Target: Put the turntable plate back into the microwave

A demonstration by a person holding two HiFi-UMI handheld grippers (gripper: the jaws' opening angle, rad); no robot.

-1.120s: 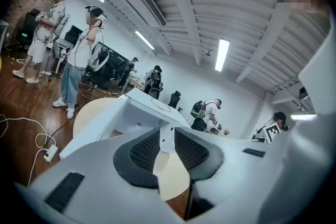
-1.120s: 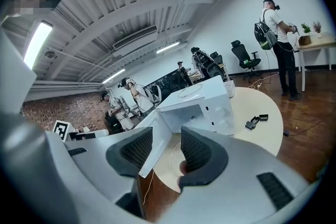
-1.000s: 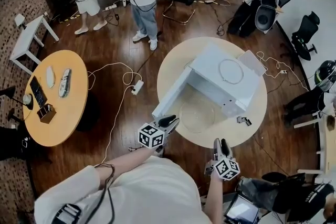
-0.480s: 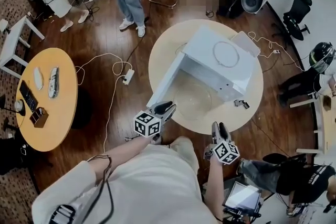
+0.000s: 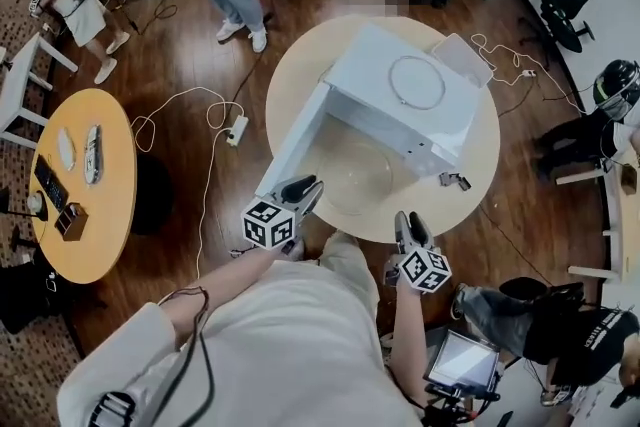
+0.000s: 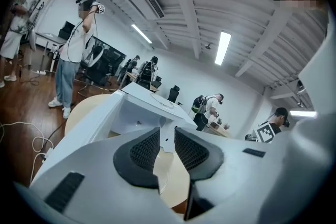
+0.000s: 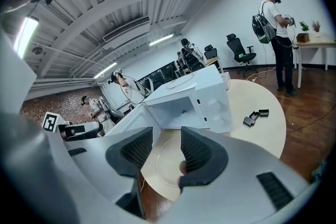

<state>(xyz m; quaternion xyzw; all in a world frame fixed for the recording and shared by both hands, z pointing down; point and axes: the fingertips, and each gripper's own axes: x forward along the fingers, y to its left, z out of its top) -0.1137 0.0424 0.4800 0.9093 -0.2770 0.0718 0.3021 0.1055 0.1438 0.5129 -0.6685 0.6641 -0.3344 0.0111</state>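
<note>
Holding jaws of left gripper [image 5: 300, 187] and right gripper [image 5: 410, 221] parted, empty, near turntable plate [image 5: 355, 177] lying unlifted on desk [image 5: 478, 183] at seven o'clock of microwave [image 5: 400, 105].

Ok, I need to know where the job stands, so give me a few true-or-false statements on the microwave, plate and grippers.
The turntable plate lies on the round table in front of the microwave. True.
The microwave door is shut. False: it stands open.
The right gripper holds the plate. False: its jaws are apart and empty.
A ring lies on top of the microwave. True.
The left gripper is empty. True.
</note>
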